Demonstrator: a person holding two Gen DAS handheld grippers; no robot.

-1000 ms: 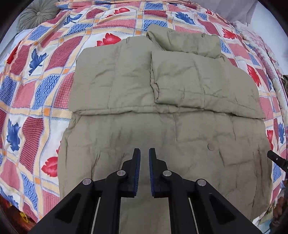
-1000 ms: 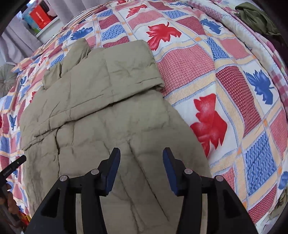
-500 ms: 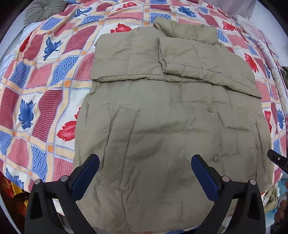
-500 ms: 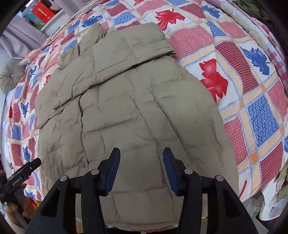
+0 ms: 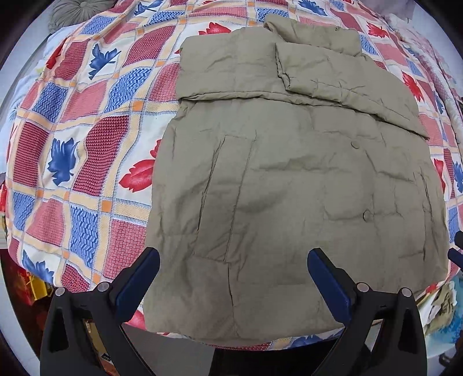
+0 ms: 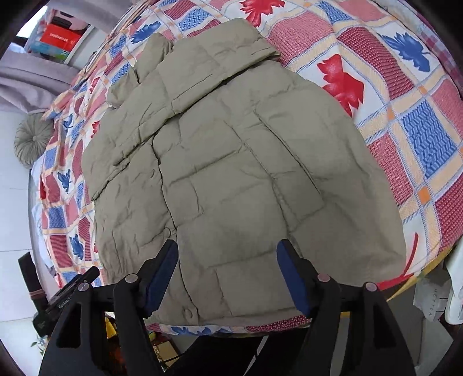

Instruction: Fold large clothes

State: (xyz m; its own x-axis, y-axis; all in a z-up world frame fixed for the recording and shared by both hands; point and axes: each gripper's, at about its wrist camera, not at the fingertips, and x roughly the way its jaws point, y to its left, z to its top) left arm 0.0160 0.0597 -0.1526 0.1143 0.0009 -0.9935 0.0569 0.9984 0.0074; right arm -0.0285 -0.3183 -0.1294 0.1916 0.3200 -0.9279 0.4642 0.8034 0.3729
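Observation:
A khaki quilted jacket (image 5: pixel 289 179) lies flat on the patchwork bedspread (image 5: pixel 86 138), both sleeves folded across its chest at the far end. My left gripper (image 5: pixel 233 260) hangs wide open above the jacket's near hem, holding nothing. In the right wrist view the same jacket (image 6: pixel 231 173) fills the middle. My right gripper (image 6: pixel 227 251) hovers over the hem with its jaws opening, and nothing is pinched between the blue pads. The other gripper's black body (image 6: pixel 66 298) shows at the lower left.
The bed's near edge runs just under both grippers, with dark floor and clutter below. A round grey cushion (image 5: pixel 78 11) sits at the far left corner. Shelves with boxes (image 6: pixel 58 37) stand beyond the bed. A white bag (image 6: pixel 434 298) lies by the bed's right side.
Both grippers have pulled back toward the near hem, so more of the jacket shows. The left jaws went from shut to wide open. The right jaws have widened since half a second ago.

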